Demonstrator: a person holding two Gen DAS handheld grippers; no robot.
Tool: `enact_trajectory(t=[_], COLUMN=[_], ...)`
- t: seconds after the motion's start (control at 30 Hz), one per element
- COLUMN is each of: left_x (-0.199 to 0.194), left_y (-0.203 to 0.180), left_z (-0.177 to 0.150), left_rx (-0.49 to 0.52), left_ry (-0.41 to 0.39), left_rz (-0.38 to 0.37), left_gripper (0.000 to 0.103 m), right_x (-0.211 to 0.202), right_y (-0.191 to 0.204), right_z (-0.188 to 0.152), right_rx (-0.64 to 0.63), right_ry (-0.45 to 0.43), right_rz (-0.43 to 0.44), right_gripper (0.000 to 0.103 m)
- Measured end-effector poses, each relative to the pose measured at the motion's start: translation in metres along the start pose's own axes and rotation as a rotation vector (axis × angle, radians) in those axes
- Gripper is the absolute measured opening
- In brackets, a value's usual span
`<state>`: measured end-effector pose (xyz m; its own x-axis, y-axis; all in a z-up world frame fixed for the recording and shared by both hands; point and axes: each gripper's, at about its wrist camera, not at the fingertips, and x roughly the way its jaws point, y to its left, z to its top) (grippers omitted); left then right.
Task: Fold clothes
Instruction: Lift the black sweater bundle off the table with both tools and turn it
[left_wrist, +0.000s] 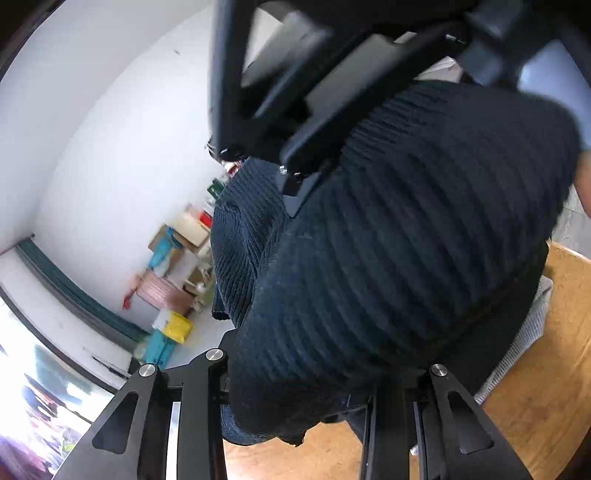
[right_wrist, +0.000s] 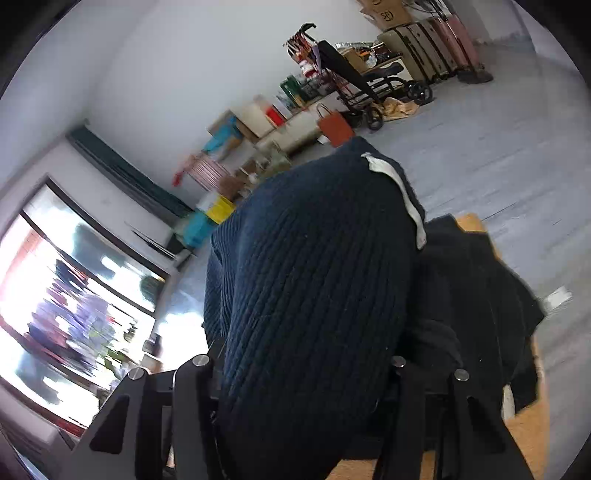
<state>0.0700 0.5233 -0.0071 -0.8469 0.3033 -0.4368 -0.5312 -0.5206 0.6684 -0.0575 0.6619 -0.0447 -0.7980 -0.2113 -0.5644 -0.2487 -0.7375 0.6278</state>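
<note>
Up in the air above the wooden table (left_wrist: 546, 369), a dark blue knitted sweater (left_wrist: 424, 240) hangs between two grippers. The left gripper (left_wrist: 295, 398) has the thick knit bunched between its fingers, and the fingertips are buried in the cloth. So I think it is pinching the sweater, but I cannot see the tips meet. The right gripper (right_wrist: 306, 387) looks the same in its own camera. The sweater (right_wrist: 314, 277) drapes over and between its fingers, and a white neck label (right_wrist: 395, 184) shows near the top edge.

Both grippers tilt upward, away from the table, toward the far wall. From the left camera the right gripper (left_wrist: 295, 92) is seen close above and a bit ahead, so the two hands are near each other. A bit of the person's hand (left_wrist: 583, 177) peeks in at the right edge.

More dark clothes (right_wrist: 480, 295) lie in a heap on the table, and something grey and ribbed (left_wrist: 524, 332) sits under the sweater.

To do this part well, I think both grips must stay tight, because the knit is heavy and can slip. The hands should move apart evenly so the sweater opens flat, and it should stay clear of the heap. The pictures are blurry, so going slower may help.
</note>
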Motion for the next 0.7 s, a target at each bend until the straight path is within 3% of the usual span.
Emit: enact_trajectory(t=[0.07, 0.1, 0.2, 0.33, 0.4, 0.47, 0.53, 0.6, 0.63, 0.7], left_x=[-0.006, -0.009, -0.019, -0.029, -0.035, -0.035, -0.020, 0.007, 0.018, 0.036], left_y=[0.007, 0.010, 0.009, 0.006, 0.003, -0.001, 0.005, 0.020, 0.025, 0.044], left_z=[0.001, 0.000, -0.005, -0.009, -0.011, -0.011, -0.008, -0.005, 0.002, 0.005], left_rx=[-0.048, -0.069, -0.086, -0.132, -0.151, -0.160, -0.193, -0.242, -0.275, -0.311], left_ry=[0.011, 0.016, 0.032, 0.062, 0.075, 0.075, 0.075, 0.074, 0.065, 0.049], left_rz=[-0.059, -0.084, -0.105, -0.115, -0.114, -0.110, -0.111, -0.119, -0.139, -0.179], left_gripper=[0.036, 0.036, 0.036, 0.036, 0.036, 0.036, 0.038, 0.040, 0.043, 0.046], right_x=[-0.004, -0.011, -0.032, -0.061, -0.085, -0.107, -0.115, -0.099, -0.090, -0.060], right_y=[0.006, 0.015, 0.041, 0.071, 0.083, 0.096, 0.103, 0.097, 0.095, 0.095], right_z=[0.003, 0.001, -0.006, -0.011, -0.019, -0.027, -0.027, -0.017, -0.012, -0.012], right_rx=[-0.039, -0.084, -0.219, -0.383, -0.422, -0.436, -0.412, -0.350, -0.324, -0.308], right_ry=[-0.009, -0.027, -0.080, -0.161, -0.264, -0.342, -0.318, -0.242, -0.204, -0.138], right_rz=[-0.041, -0.102, -0.286, -0.504, -0.584, -0.561, -0.404, -0.300, -0.259, -0.275], right_gripper=[0.057, 0.061, 0.084, 0.088, 0.087, 0.074, 0.046, 0.040, 0.042, 0.041])
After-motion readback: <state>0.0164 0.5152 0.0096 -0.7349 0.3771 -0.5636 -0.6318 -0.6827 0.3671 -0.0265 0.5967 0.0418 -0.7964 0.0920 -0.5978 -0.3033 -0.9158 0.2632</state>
